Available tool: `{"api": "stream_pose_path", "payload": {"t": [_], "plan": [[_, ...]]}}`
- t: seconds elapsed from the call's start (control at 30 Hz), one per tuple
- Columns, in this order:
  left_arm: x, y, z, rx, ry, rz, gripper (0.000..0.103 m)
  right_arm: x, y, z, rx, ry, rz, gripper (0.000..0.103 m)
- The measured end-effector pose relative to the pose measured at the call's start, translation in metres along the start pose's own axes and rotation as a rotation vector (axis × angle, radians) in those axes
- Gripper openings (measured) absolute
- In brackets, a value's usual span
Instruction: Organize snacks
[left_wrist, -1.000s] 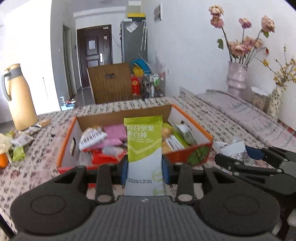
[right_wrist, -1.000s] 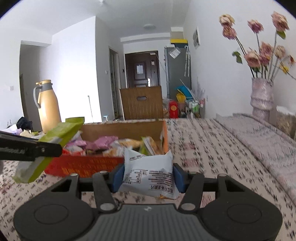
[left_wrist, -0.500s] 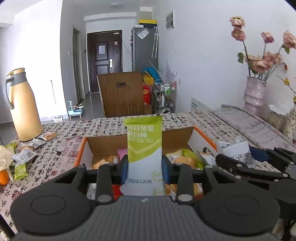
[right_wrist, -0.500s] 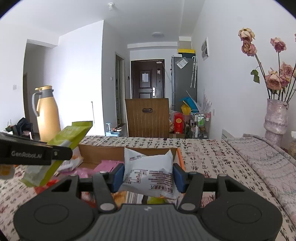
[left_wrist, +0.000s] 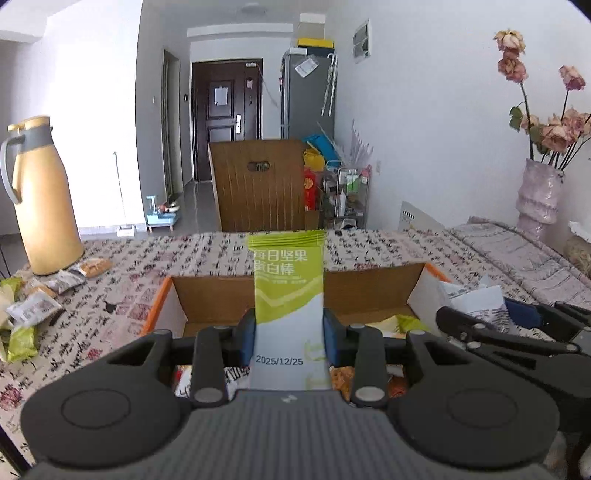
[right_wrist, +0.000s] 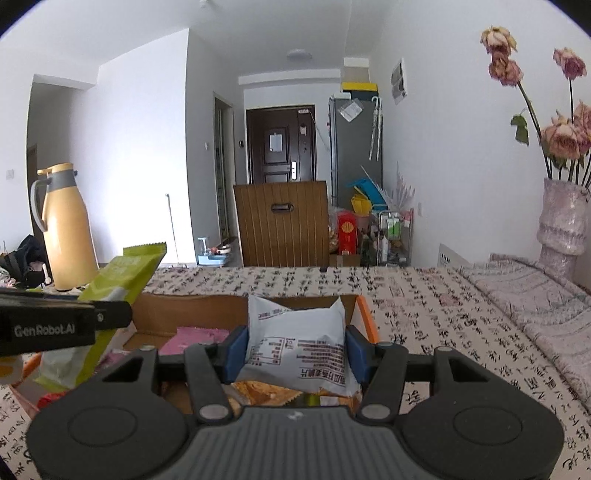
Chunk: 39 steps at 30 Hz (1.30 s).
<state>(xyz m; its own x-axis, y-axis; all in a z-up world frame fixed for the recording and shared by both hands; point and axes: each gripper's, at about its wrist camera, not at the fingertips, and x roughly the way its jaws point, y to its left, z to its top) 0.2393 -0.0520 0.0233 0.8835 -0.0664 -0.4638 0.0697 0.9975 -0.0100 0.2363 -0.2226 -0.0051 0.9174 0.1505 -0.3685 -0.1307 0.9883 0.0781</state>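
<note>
Where snacks crowd: thermos (left_wrist: 40, 199), vase (left_wrist: 537, 199).

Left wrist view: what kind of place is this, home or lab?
Most likely a lived-in home, an apartment dining area: a patterned tablecloth, a thermos jug and a vase of dried roses on the table, with an entrance door and fridge behind.
</note>
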Motion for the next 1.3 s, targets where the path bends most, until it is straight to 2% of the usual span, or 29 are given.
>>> {"api": "stream_pose_path", "payload": {"t": [0.13, 0.17, 0.23, 0.3, 0.37, 0.4, 0.43, 0.5, 0.87, 1.07, 1.3], "plan": [[0.006, 0.008, -0.004, -0.020, 0.016, -0.015, 0.039, 0.006, -0.002, -0.004, 0.000, 0.021, -0.001, 0.056], [0.006, 0.010, -0.004, -0.025, 0.014, -0.018, 0.043, 0.006, -0.003, -0.005, 0.001, 0.024, -0.001, 0.058], [0.004, 0.015, -0.005, -0.042, 0.005, -0.019, 0.058, 0.006, -0.005, -0.006, 0.006, 0.027, -0.006, 0.067], [0.000, 0.021, -0.004, -0.069, -0.011, -0.013, 0.095, 0.005, -0.006, -0.006, 0.011, 0.024, -0.011, 0.071], [-0.005, 0.026, -0.003, -0.089, -0.038, 0.016, 0.103, 0.004, -0.010, -0.006, 0.026, 0.021, -0.013, 0.088], [-0.007, 0.028, -0.002, -0.092, -0.043, 0.022, 0.103, 0.003, -0.012, -0.005, 0.037, 0.017, -0.016, 0.097], [-0.007, 0.029, -0.001, -0.094, -0.039, 0.015, 0.103, 0.003, -0.014, -0.006, 0.048, 0.016, -0.018, 0.101], [-0.007, 0.030, 0.000, -0.099, -0.036, 0.016, 0.103, 0.002, -0.016, -0.006, 0.067, 0.017, -0.019, 0.103], [-0.021, 0.023, 0.008, -0.083, -0.049, 0.018, 0.103, -0.010, -0.018, 0.002, 0.070, 0.004, -0.040, 0.103], [-0.052, 0.023, 0.013, -0.071, -0.087, 0.011, 0.103, -0.038, -0.013, 0.009, 0.043, -0.029, -0.033, 0.103], [-0.089, 0.028, 0.005, -0.057, -0.100, -0.004, 0.103, -0.073, -0.012, 0.003, 0.025, -0.022, -0.006, 0.103]]}}
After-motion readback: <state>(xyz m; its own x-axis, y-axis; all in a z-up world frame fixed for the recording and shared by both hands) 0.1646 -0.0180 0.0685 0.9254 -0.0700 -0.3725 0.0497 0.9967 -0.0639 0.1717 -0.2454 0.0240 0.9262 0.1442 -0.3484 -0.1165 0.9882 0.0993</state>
